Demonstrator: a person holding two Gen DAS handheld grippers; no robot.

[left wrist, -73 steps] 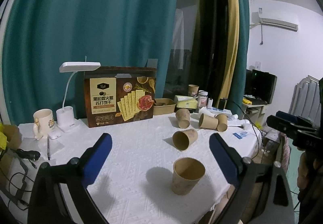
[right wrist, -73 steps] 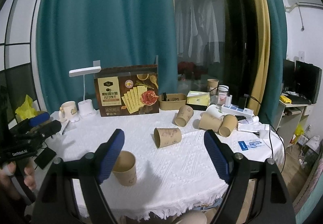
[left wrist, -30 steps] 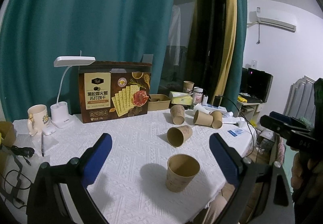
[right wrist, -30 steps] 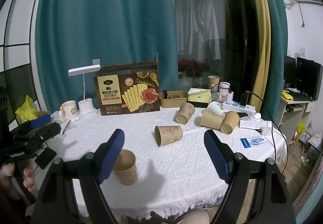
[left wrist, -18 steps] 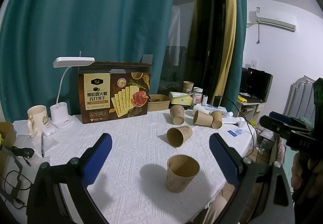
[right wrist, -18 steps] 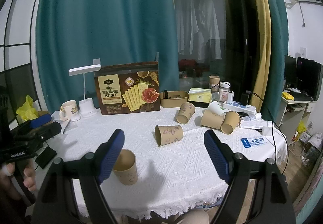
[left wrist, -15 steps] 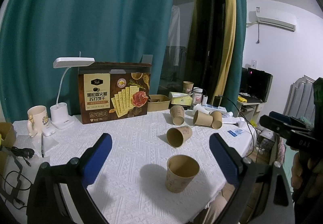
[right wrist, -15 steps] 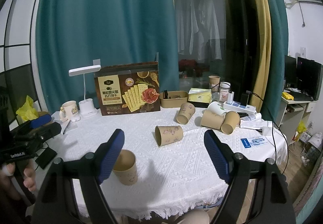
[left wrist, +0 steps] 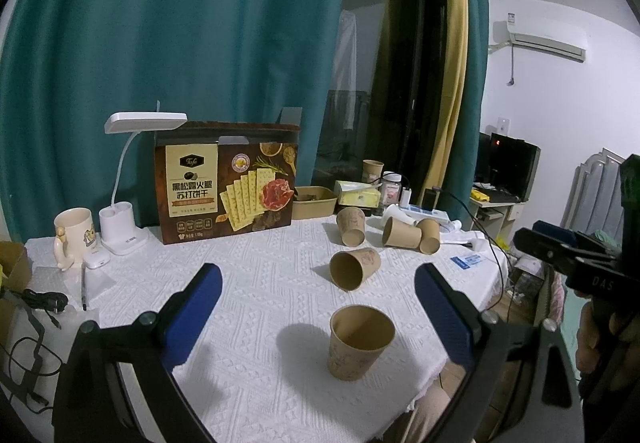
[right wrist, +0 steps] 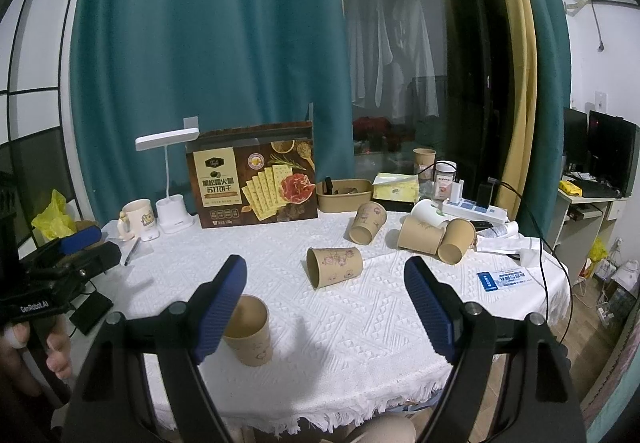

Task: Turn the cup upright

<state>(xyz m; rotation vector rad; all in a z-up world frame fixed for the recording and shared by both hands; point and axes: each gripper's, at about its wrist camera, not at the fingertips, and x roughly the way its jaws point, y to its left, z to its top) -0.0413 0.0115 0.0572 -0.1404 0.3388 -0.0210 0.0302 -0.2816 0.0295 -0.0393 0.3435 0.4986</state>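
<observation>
On the round table (right wrist: 360,343), one paper cup (right wrist: 248,329) stands upright near the front edge. Behind it and to the right, a second cup (right wrist: 334,266) lies on its side. Three more tipped cups (right wrist: 428,233) lie farther back right. A cracker box (right wrist: 252,183) stands at the rear, with a desk lamp (right wrist: 170,179) and a mug (right wrist: 136,217) to its left.

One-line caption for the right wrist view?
Open right gripper above a white tablecloth: one cup upright, one tipped cup ahead, three more behind.
</observation>
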